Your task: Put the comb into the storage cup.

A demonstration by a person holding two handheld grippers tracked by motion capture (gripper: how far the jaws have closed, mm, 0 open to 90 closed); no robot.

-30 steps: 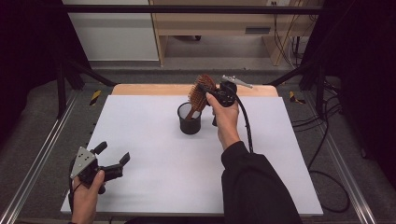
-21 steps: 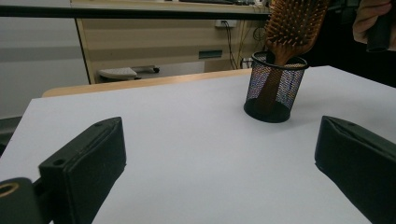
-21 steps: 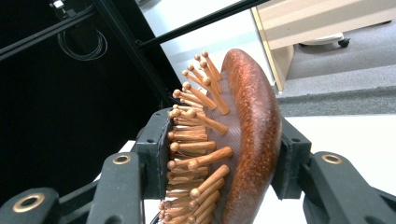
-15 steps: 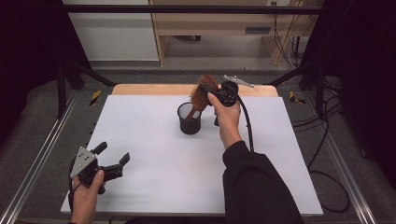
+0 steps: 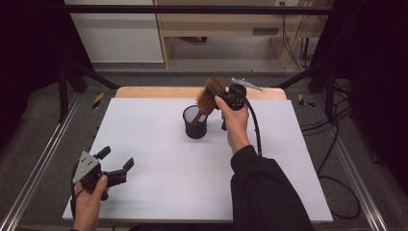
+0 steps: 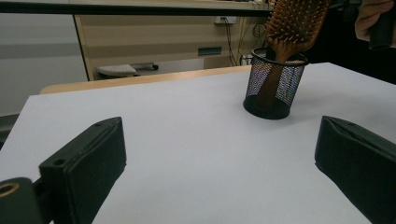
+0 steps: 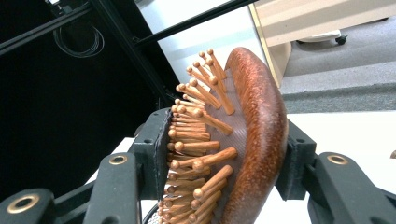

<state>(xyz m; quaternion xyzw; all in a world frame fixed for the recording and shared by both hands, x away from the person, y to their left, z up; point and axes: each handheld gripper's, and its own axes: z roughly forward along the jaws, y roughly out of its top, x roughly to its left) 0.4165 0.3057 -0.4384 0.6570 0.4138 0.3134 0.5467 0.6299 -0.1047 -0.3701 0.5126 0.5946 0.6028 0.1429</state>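
- Right gripper [image 5: 222,94] is clamping the head of a wooden paddle hairbrush [image 5: 210,96], one jaw pressing into the bristle pins and the other against the smooth back, as the right gripper view is showing.
- Left gripper [image 5: 115,166] is hovering near the front left corner of the white table [image 5: 159,159], jaws spread wide with nothing between them.
- Hairbrush handle is dipping into a black mesh cup [image 5: 195,122] standing toward the back of the table, roughly midway between its left and right edges; the mesh and rim are hiding the handle's lower end, so whether it is touching the bottom cannot be told.
- Right gripper's jaws are being covered in the high view by the hand [image 5: 234,126] and the brush head.
- In the left gripper view the brush's top is being cut off by the upper edge, and the right hand is showing just partly at the top right corner.
- Compared with half a second ago, the brush and right gripper are sitting in much the same place over the cup, with no clear shift; the left gripper is likewise keeping its spot and its wide opening.
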